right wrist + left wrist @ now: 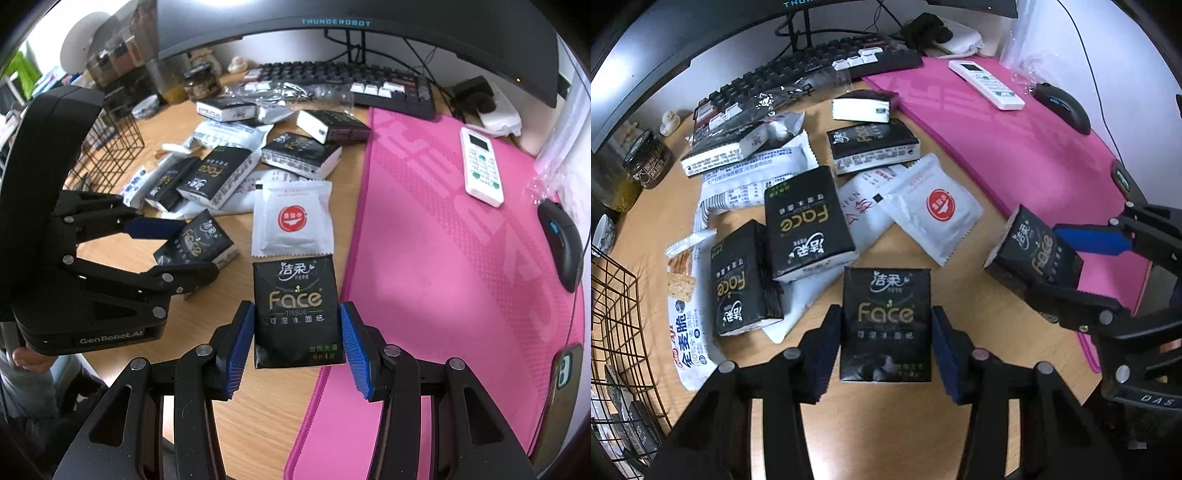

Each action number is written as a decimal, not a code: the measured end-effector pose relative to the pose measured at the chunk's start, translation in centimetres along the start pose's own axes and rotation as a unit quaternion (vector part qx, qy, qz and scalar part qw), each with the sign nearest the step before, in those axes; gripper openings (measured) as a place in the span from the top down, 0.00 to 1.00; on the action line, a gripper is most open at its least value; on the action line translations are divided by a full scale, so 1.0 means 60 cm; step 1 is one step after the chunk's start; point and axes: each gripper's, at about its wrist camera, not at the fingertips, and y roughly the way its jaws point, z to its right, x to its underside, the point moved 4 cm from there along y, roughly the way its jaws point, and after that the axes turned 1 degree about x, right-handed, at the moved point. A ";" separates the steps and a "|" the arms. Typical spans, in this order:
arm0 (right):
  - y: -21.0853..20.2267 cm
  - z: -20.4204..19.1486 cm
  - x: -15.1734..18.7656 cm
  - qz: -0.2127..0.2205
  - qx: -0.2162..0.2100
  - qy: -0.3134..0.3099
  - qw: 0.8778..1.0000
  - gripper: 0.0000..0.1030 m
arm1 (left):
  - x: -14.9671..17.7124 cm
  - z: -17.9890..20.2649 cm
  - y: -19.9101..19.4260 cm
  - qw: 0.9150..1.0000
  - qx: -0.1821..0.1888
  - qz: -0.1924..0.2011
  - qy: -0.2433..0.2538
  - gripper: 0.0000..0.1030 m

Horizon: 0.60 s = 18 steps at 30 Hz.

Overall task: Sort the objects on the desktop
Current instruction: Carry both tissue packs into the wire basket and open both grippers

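Each gripper is shut on a black "Face" tissue pack. My left gripper (885,334) holds one pack (885,325) between its blue pads above the wooden desk; it also shows in the right wrist view (192,254) with its pack (197,242). My right gripper (297,332) holds another pack (297,314) over the edge of the pink mat; it shows in the left wrist view (1060,266) with its pack (1034,253). Several more black packs (809,225) and white sachets (936,210) lie in a pile on the desk.
A black wire basket (617,325) holding packs stands at the left. A pink mat (443,240) carries a white remote (482,166), a black mouse (561,243) and a phone (567,369). A keyboard (351,83), monitor and jar (646,158) are at the back.
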 end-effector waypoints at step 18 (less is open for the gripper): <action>-0.034 -0.042 -0.026 0.022 0.003 -0.028 0.999 0.54 | 0.009 -0.031 -0.097 0.996 -0.030 0.064 -0.050 0.50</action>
